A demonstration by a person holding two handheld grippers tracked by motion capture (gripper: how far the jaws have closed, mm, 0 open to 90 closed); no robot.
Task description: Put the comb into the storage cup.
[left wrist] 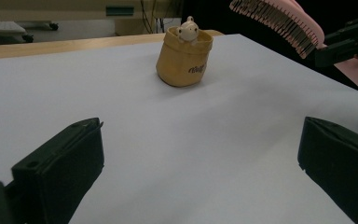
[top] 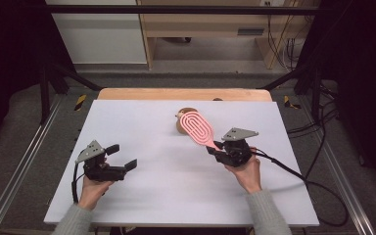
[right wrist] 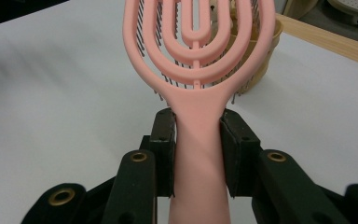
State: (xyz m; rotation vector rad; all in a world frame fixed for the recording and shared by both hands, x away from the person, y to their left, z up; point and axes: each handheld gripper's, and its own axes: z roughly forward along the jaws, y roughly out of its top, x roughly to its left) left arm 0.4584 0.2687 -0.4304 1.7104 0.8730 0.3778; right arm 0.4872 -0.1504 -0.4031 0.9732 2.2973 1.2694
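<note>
The right gripper [right wrist: 198, 140] is pinching the handle of a pink hairbrush [right wrist: 198, 60], its two black jaws pressing against the handle from either side in the right gripper view. The brush is sticking straight out ahead of the jaws, its looped, open-ribbed back facing up and its dark bristles pointing down toward the table. In the high view the right gripper [top: 214, 149] is sitting in the person's right hand [top: 247, 171] at the right of the white tabletop [top: 152, 196], and the hairbrush [top: 198, 128] is reaching away from it toward the far middle of the table, its head hanging over a small tan pouch [top: 181, 128]. The left gripper view is showing the hairbrush [left wrist: 279, 23] raised clear of the table, up and to the right of the tan pouch [left wrist: 184, 58], which is standing upright with a small white animal figure [left wrist: 187, 31] peeking out of its top. The left gripper [top: 122, 156] is resting in the person's left hand [top: 93, 191] at the left of the table, well apart from the brush and the pouch, with its jaws spread wide and nothing between them but bare table. A black cable [top: 298, 178] is trailing from the right gripper off the right edge of the table.
</note>
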